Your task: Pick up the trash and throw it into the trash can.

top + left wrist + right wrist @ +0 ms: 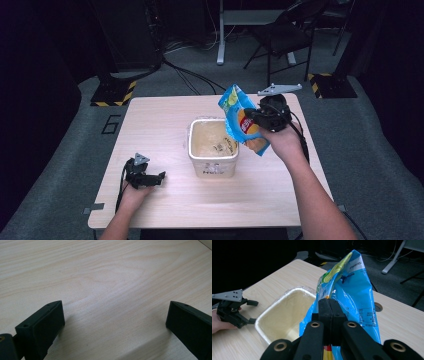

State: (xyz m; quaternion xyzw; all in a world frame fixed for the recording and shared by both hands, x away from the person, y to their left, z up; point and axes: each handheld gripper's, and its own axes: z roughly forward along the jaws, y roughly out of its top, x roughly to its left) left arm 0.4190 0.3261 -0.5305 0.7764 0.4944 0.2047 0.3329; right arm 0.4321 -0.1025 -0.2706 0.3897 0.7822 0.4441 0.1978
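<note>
Right tool (329, 312) grips snack bag (352, 295) beside lined bin (213, 165).

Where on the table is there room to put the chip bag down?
The table is bare along its far edge and whole left half, between the bin and the left tongs. The front strip is bare too. It is crowded at the right, where the right tongs hold the bag over the bin.

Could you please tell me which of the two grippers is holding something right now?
The right gripper, raised beside the tub, is shut on the blue snack bag. The left gripper is open over bare table.
</note>
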